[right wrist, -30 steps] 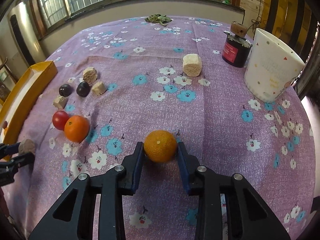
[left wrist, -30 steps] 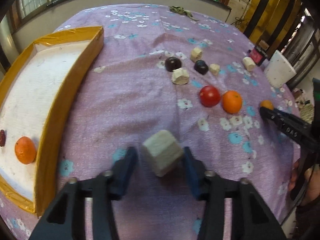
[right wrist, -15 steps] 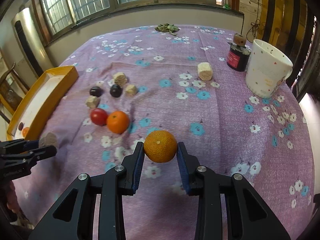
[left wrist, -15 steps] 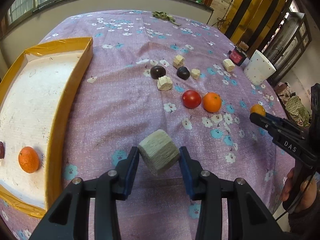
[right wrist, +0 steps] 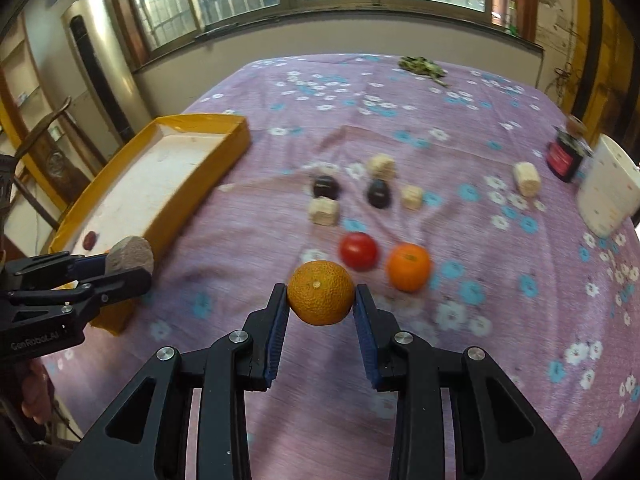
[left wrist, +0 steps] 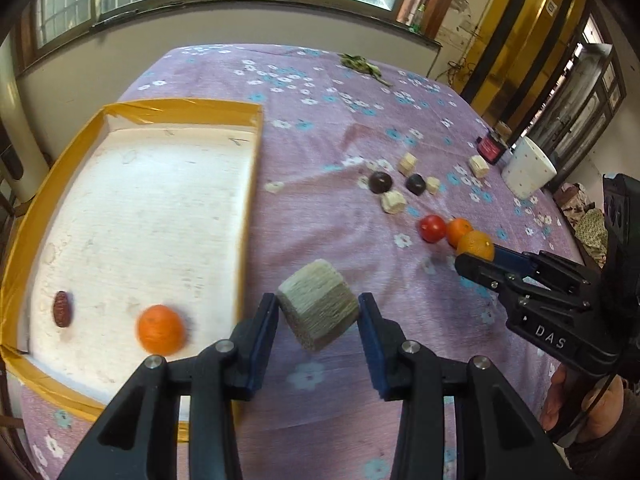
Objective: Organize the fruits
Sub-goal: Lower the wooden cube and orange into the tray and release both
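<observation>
A pale cut chunk [left wrist: 318,310] is clamped in the left tongs [left wrist: 318,320], a mandarin [right wrist: 320,298] in the right tongs [right wrist: 320,308]; both have been carried nearer the yellow tray [left wrist: 248,184], so drop-off seems close.

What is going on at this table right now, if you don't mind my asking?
A person is sorting fruit with two handheld grippers. The left gripper holds a pale fibrous chunk near the yellow tray, which already contains an orange. The right gripper grips a mandarin above the purple cloth.
</observation>
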A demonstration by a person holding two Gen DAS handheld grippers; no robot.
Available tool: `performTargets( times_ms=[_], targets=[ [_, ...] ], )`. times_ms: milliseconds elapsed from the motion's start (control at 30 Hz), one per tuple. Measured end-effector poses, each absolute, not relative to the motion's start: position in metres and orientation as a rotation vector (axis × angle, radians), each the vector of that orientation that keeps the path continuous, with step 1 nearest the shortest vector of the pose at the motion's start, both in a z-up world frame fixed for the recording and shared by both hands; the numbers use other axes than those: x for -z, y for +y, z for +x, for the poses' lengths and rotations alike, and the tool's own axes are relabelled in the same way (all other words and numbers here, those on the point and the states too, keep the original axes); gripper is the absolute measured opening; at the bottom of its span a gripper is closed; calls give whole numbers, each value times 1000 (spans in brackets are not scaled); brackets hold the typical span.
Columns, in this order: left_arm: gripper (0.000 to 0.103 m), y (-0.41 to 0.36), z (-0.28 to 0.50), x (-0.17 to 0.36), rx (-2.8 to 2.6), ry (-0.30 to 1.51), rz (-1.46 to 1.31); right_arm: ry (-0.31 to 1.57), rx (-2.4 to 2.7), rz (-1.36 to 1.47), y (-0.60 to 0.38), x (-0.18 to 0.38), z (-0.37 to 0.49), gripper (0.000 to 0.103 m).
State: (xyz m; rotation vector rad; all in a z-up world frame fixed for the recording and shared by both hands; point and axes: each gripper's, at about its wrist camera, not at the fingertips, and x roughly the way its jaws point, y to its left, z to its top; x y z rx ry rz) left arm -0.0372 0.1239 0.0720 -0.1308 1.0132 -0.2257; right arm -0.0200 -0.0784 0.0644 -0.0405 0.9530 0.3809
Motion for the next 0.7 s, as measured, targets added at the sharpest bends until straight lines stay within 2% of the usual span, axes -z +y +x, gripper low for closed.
performTargets(
  times_ms=[400,700],
  targets=[
    [43,222,-26,-76,66,977,-168,937,-564,-102,46,-80,-2,31],
    [43,278,-5,-54,-20,1018,-185,989,-631,-161,121,-54,19,31]
  ],
)
